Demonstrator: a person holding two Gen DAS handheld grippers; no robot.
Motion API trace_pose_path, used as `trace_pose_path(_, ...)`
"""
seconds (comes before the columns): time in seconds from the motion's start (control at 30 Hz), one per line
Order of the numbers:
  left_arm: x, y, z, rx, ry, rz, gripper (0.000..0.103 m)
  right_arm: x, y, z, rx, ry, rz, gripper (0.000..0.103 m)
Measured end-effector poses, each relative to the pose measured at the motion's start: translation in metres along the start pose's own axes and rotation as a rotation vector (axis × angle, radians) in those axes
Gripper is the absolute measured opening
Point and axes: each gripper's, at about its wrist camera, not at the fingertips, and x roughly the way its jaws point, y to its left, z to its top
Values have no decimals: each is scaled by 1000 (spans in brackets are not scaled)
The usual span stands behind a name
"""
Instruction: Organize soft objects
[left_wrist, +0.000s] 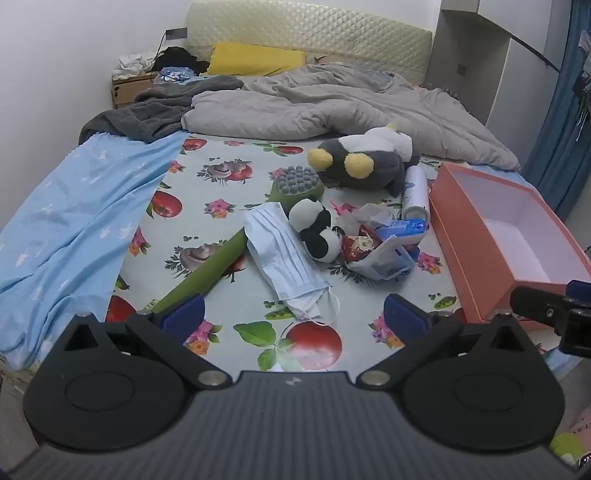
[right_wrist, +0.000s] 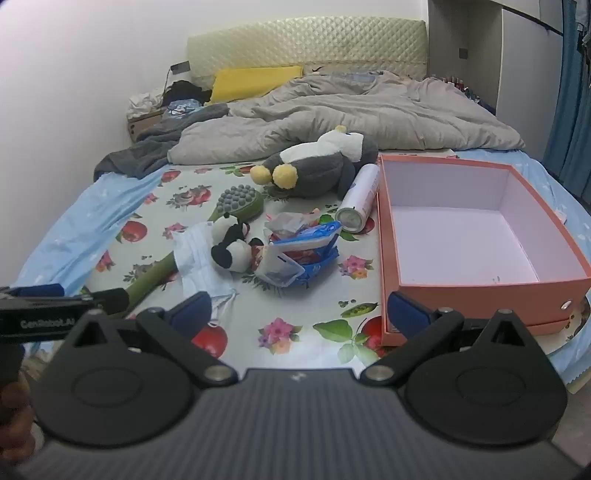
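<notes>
On a bed with a fruit-print sheet (left_wrist: 221, 177), a panda plush (left_wrist: 317, 230) lies mid-bed, its long axis running toward the headboard, beside a face mask (left_wrist: 284, 258), a green massage hammer (left_wrist: 221, 258) and snack packets (right_wrist: 303, 251). Left gripper (left_wrist: 293, 317) and right gripper (right_wrist: 299, 312) hang near the foot edge, jaws wide and empty. An open pink box (right_wrist: 391, 236) sits along the right edge.

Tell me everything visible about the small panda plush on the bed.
The small panda plush is a soft black-and-white toy with fuzzy fabric, lying tipped over on the fruit-print sheet. It rests partly on a pale blue face mask and against the snack wrappers, just in front of the green massager head. Neither gripper touches it.
</notes>
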Motion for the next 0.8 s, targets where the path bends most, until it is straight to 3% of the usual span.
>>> trace_pose_path(0.8, -14, -1, 2, 4, -23, -3, 103, -6, -2, 2, 8, -18, 11, 103)
